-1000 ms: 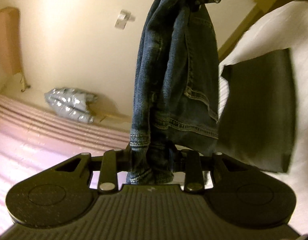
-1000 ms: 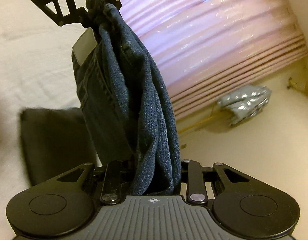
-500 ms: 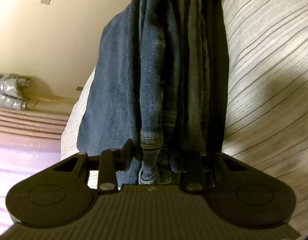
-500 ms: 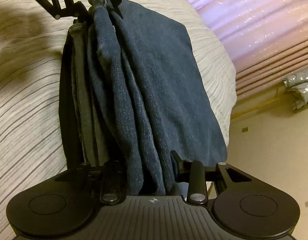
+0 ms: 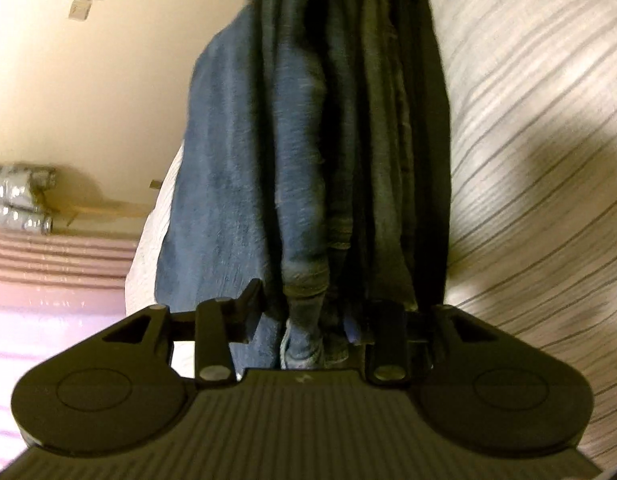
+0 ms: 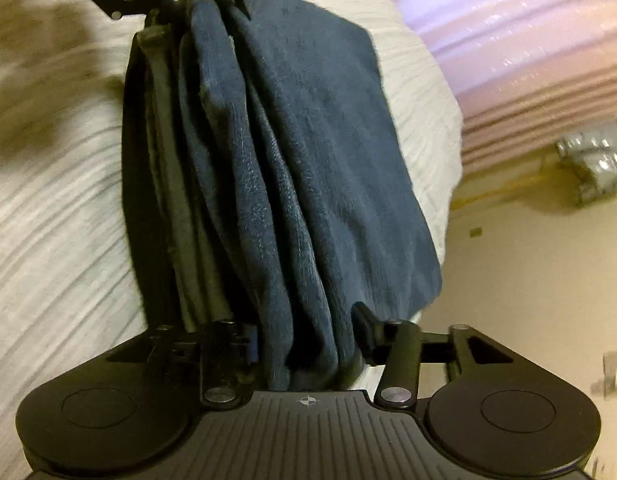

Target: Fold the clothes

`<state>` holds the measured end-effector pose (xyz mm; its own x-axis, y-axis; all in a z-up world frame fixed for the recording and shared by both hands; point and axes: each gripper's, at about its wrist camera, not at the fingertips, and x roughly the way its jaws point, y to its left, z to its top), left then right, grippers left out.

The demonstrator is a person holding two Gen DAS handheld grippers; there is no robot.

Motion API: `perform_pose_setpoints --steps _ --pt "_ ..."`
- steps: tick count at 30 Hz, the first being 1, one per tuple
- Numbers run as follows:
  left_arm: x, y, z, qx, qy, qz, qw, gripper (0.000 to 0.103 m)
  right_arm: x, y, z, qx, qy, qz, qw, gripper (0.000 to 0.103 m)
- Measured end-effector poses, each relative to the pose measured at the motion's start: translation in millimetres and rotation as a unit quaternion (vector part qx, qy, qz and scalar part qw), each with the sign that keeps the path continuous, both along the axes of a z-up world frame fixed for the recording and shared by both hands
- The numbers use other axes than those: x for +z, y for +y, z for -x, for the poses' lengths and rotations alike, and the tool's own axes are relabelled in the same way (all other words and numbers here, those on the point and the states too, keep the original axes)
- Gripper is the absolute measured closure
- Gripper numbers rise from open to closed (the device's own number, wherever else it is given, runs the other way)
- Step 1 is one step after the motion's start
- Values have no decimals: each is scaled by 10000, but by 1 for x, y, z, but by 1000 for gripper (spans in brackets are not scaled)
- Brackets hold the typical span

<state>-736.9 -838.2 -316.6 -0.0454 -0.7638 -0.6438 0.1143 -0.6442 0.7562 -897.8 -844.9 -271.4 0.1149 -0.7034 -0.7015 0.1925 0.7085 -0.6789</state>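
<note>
While the blue jeans [image 5: 244, 184] lie stretched out on the striped white bed [image 5: 548, 128], on top of a dark folded cloth [image 6: 128, 184], each end sits between a pair of jaws. The left gripper [image 5: 308, 312] is opening its jaws around one end. The right gripper [image 6: 308, 328] is opening its jaws around the other end.

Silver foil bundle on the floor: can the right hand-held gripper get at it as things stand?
Probably not yet. The right hand-held gripper is opening, but the folded jeans are between its fingers over the bed; the silver foil bundle lies off beside it.
</note>
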Motion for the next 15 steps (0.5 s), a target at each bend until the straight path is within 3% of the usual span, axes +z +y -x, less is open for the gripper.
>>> perform_pose_setpoints --steps 8,13,15 --pt "35 0 -19 684 764 -497 9935 61 27 24 10 -617 -594 -217 9961 53" --pt "35 4 -14 945 833 -965 9873 59 11 8 2 -939 -652 -675 9911 53" --pt "48 6 -21 1425 1114 -1062 9778 59 14 11 -2 -999 -619 -609 9912 53"
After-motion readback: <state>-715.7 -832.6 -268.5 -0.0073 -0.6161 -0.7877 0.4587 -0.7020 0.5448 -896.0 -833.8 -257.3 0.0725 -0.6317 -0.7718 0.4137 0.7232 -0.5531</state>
